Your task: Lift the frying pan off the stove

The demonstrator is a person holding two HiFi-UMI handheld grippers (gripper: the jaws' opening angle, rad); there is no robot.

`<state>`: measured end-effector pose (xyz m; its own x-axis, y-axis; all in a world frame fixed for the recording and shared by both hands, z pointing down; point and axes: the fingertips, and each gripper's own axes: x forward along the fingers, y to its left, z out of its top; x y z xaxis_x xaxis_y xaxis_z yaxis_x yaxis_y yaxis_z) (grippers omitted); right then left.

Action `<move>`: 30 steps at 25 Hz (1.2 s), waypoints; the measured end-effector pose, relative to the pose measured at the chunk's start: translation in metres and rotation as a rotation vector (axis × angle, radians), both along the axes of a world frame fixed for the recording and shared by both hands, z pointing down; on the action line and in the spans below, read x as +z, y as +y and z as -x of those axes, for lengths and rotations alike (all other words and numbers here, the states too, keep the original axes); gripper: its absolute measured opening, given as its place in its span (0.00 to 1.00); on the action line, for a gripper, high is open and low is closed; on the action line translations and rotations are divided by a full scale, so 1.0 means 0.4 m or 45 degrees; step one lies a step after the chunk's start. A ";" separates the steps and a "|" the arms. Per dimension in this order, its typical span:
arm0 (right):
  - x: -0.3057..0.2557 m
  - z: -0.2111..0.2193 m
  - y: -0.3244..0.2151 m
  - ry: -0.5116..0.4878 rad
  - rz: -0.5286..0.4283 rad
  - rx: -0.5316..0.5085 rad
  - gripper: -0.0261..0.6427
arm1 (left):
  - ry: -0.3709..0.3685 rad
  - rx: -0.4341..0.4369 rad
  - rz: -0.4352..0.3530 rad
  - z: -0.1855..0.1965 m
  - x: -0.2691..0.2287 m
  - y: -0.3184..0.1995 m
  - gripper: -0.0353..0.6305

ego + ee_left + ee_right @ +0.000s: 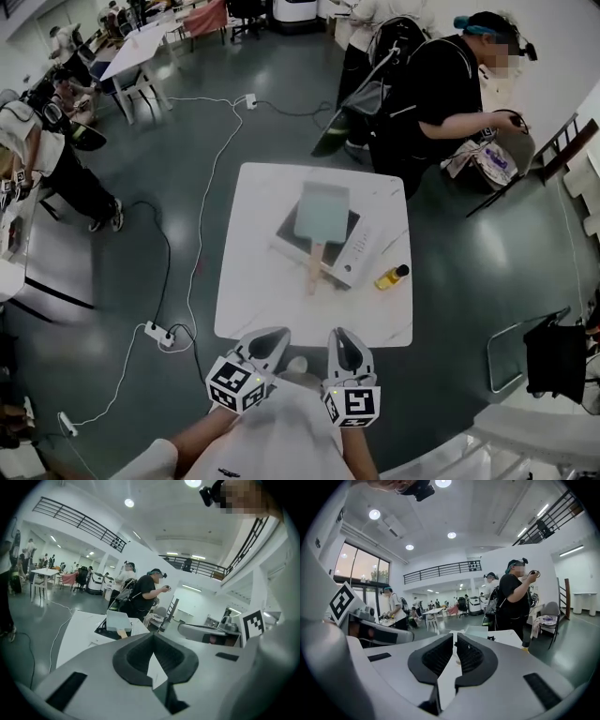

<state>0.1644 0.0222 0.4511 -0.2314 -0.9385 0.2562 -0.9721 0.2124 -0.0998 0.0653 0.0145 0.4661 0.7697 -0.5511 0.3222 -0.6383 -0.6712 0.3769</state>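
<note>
1. Head view: The fingers (262, 349) of the left gripper (274, 333) and those of the right gripper (340, 335) are clenched shut on nothing. Both grippers hang low at the near edge of the table (253, 309), close to the person's chest (a ready pose before any reach, I judge). The frying pan (322, 214) sits on the stove (356, 255) toward the far side of the table. Its wooden handle (314, 267) points near, toward the grippers, which suits a straight grasp. A small yellow bottle (392, 277) lies to the right of the stove. Whether the pan holds anything is hard to tell.

2. Left gripper view: The pads are pressed together and empty. The pan shows far off on the table, well apart from them, and the gripper's own body cuts off the near end of the handle.

3. Right gripper view: The pads meet at the tips with nothing between them. Only a pale sliver of the pan peeks over the jaws, and the handle is hidden.
</note>
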 end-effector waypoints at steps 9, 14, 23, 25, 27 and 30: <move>0.014 -0.021 -0.059 -0.081 0.022 0.001 0.04 | 0.030 -0.004 0.014 -0.012 -0.002 -0.067 0.06; 0.015 -0.006 -0.087 -0.108 0.035 0.026 0.04 | 0.057 0.051 0.036 -0.018 -0.010 -0.093 0.06; 0.061 -0.012 -0.165 -0.136 0.085 0.012 0.04 | 0.162 0.055 0.127 -0.036 0.025 -0.150 0.06; 0.081 -0.014 -0.188 -0.168 0.112 0.007 0.04 | 0.193 0.066 0.146 -0.043 0.026 -0.163 0.06; 0.104 -0.017 -0.207 -0.189 0.139 -0.001 0.05 | 0.208 0.076 0.177 -0.051 0.034 -0.173 0.06; 0.141 -0.012 -0.238 -0.224 0.186 -0.051 0.14 | 0.198 0.055 0.228 -0.056 0.065 -0.196 0.06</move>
<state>0.1690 -0.0732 0.5074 -0.3210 -0.8836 0.3408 -0.9279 0.2215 -0.2998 0.0875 -0.0638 0.4919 0.8393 -0.4615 0.2873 -0.5355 -0.6103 0.5837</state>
